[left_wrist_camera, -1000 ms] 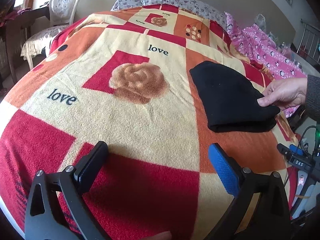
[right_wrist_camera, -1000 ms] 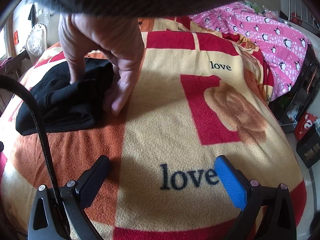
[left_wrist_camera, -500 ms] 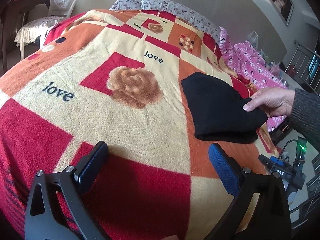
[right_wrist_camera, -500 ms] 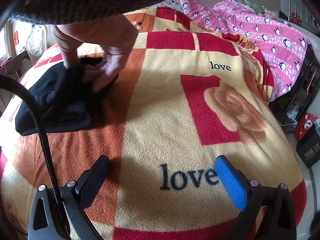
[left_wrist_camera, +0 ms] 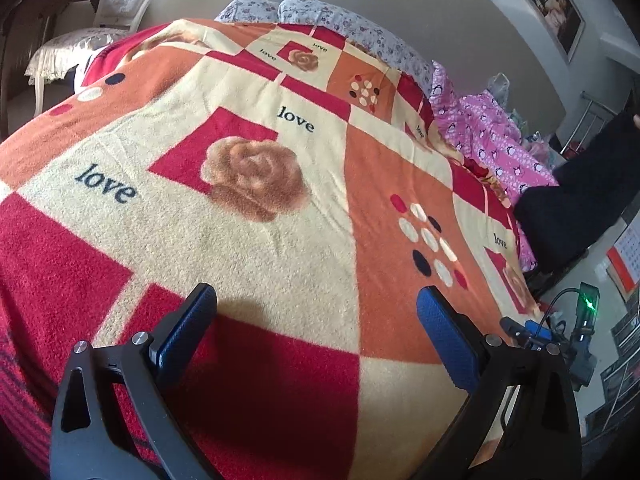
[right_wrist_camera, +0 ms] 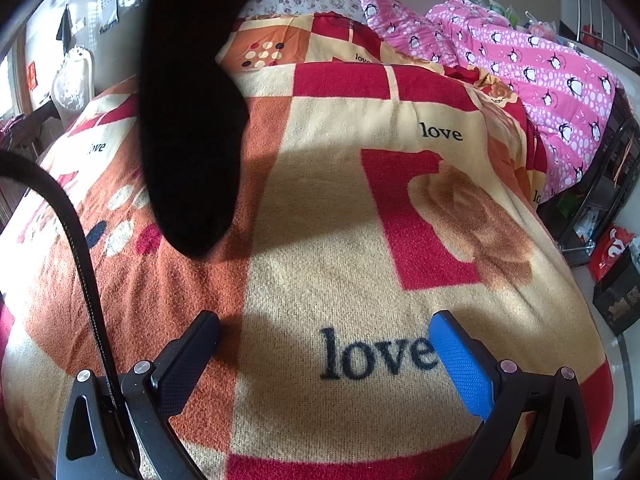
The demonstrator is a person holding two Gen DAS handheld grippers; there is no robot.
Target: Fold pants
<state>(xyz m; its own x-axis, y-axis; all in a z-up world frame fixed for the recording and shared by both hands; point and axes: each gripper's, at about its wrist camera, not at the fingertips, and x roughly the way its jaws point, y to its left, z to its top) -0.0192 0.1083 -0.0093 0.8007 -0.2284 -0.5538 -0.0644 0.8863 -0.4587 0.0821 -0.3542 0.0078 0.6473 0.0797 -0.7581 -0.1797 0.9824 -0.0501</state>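
Left wrist view: left gripper [left_wrist_camera: 316,312] jaws apart, empty, over blanket [left_wrist_camera: 256,240]. Black pants [left_wrist_camera: 576,200] lifted off bed, far right of jaws.

Right wrist view: right gripper [right_wrist_camera: 324,340] jaws apart, empty. Pants [right_wrist_camera: 188,120] dangle ahead-left. Best spread flat before folding. Cable [right_wrist_camera: 80,248] crosses left jaw; pink quilt [right_wrist_camera: 540,64] crowds far right.

Before both open tongs the blanket [left_wrist_camera: 280,240] on the bed lies flat and unobstructed. In the right wrist view the black pants [right_wrist_camera: 192,120] hang above its left part. A pink penguin quilt [right_wrist_camera: 540,64] is heaped along the right edge.
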